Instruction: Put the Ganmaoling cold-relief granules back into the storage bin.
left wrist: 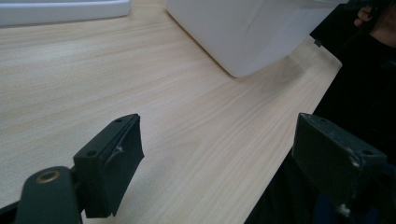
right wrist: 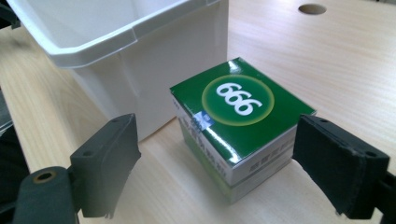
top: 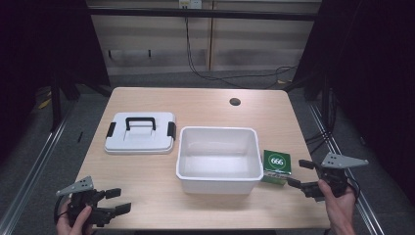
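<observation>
A green box (top: pixel 277 165) marked 666 lies on the table against the right wall of an open white bin (top: pixel 218 159). My right gripper (top: pixel 301 175) is open just right of the box, jaws pointing at it. In the right gripper view the green box (right wrist: pixel 240 119) sits just beyond and between the two spread black jaws, with the white bin (right wrist: pixel 130 46) behind it. My left gripper (top: pixel 117 201) is open near the table's front left corner, nothing between its jaws. The left gripper view shows bare wood and the white bin (left wrist: pixel 247 28) farther off.
A white lid (top: pixel 140 133) with a black handle and black clips lies flat left of the bin. A round cable hole (top: pixel 235 102) is at the table's back. The wooden table (top: pixel 156 181) ends close behind both grippers. Cables run on the floor beyond.
</observation>
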Action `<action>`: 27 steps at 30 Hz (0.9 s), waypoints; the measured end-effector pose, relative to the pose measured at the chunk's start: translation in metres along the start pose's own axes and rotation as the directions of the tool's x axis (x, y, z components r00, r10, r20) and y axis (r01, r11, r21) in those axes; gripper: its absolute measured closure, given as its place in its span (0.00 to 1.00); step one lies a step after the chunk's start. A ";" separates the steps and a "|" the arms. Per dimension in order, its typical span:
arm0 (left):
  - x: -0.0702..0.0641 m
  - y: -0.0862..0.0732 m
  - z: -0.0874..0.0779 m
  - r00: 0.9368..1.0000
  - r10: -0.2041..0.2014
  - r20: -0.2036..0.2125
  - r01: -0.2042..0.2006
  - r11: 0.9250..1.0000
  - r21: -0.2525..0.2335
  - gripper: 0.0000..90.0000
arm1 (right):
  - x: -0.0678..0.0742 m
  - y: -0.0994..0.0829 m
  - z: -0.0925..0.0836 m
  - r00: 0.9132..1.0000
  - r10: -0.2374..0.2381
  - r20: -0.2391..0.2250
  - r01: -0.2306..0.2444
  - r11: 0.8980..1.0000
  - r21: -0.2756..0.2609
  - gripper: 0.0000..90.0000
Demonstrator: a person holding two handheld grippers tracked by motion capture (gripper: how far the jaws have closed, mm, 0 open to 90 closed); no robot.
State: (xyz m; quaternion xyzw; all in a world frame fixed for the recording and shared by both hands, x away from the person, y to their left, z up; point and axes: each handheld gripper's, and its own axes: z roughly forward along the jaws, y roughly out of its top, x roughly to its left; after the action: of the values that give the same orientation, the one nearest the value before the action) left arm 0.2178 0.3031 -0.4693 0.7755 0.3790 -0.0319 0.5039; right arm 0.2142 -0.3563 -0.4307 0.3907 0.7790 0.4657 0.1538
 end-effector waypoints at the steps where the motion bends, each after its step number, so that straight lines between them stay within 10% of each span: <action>1: 0.000 0.000 0.000 1.000 0.000 0.000 0.000 1.000 0.000 0.18 | 0.000 0.000 0.000 1.000 0.000 0.000 0.000 1.000 0.000 0.15; 13: 0.000 0.000 0.000 1.000 -0.001 -0.003 0.001 1.000 0.000 0.18 | -0.001 0.006 -0.006 1.000 -0.015 -0.008 0.015 0.999 -0.034 0.15; 19: 0.000 0.000 -0.001 1.000 -0.001 -0.007 0.001 1.000 -0.004 0.18 | -0.001 0.018 0.001 0.985 -0.039 -0.167 0.043 0.999 0.020 0.29; 27: -0.001 -0.001 -0.001 1.000 0.000 -0.010 0.000 1.000 -0.004 0.18 | -0.003 0.043 0.003 0.990 -0.083 -0.110 0.089 0.995 0.055 0.17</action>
State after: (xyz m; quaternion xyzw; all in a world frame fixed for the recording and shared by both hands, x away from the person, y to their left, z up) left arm 0.2164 0.3032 -0.4690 0.7748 0.3813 -0.0274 0.5035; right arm 0.2377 -0.3458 -0.3964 0.3355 0.8158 0.4556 0.1198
